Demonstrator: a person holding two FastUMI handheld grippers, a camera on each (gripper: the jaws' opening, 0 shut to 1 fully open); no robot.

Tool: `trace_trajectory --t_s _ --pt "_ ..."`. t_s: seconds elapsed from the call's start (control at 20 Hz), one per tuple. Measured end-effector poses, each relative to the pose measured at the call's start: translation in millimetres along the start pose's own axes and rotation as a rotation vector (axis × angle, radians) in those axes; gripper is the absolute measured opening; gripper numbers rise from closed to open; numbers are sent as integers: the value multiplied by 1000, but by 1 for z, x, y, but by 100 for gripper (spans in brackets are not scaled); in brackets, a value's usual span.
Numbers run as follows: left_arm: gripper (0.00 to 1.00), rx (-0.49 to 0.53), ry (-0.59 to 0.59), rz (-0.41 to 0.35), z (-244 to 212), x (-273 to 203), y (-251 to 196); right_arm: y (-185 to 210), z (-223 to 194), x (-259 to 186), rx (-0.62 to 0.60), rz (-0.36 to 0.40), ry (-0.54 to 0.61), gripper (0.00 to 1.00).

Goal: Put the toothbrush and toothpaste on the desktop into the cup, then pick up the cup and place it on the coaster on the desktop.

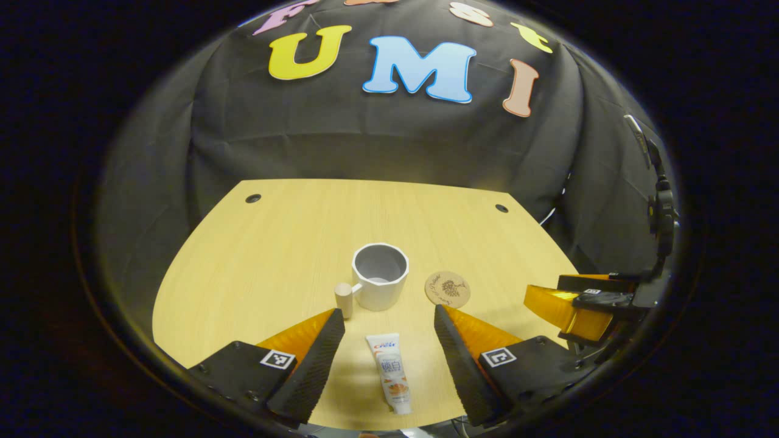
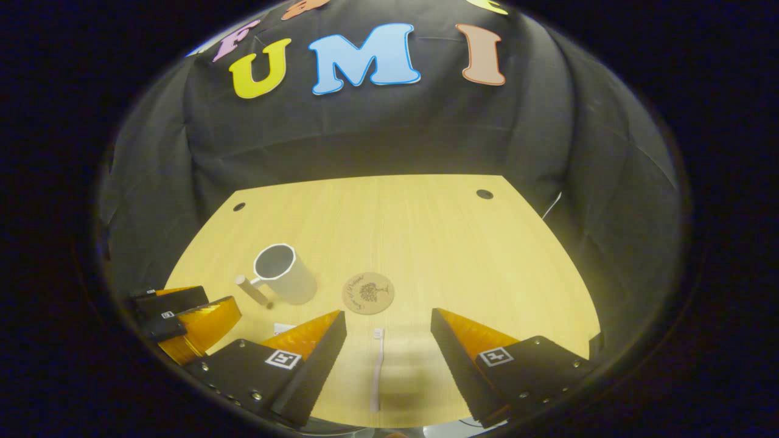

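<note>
Soft toothpaste tube (image 1: 389, 372) flat between gaping left gripper (image 1: 389, 359) fingers.

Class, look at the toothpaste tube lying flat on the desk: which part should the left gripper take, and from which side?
Grip the toothpaste tube across its middle, coming down from above. It lies flat, lengthwise between the open left gripper fingers, so they would likely close on its long sides.

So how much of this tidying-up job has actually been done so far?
Nothing is done yet. The cup stands empty beside the coaster. The open left gripper frames the toothpaste and the open right gripper frames the toothbrush, both lying on the desk. Grasping, loading the cup and moving it all remain.
</note>
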State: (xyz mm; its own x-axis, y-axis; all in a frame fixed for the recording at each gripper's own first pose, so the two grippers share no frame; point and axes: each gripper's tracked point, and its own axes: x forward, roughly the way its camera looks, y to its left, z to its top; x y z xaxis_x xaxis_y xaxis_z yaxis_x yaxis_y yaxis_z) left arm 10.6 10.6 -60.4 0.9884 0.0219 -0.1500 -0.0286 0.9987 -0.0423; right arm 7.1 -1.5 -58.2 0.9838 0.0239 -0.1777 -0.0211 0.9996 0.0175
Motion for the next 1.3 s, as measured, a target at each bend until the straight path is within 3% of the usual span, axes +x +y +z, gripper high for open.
trace_trajectory --t_s 0.2,0.25,0.35,0.55,0.6,1.3 --pt "99 -17 -21 -5 5 -7 0 1 12 -3 10 27 -61 90" --pt "94 -17 -17 -3 5 -6 0 -1 13 -4 -1 19 -68 90" --pt "95 -21 9 4 -1 -4 1 0 8 -4 -8 21 -47 90" --pt "94 -29 92 13 -16 9 -2 0 -14 10 -20 18 53 91" --pt "99 -26 109 14 -20 14 -3 -1 -18 12 -22 18 69 91" --pt "95 -52 402 50 -112 43 11 2 -100 37 -24 27 396 92"
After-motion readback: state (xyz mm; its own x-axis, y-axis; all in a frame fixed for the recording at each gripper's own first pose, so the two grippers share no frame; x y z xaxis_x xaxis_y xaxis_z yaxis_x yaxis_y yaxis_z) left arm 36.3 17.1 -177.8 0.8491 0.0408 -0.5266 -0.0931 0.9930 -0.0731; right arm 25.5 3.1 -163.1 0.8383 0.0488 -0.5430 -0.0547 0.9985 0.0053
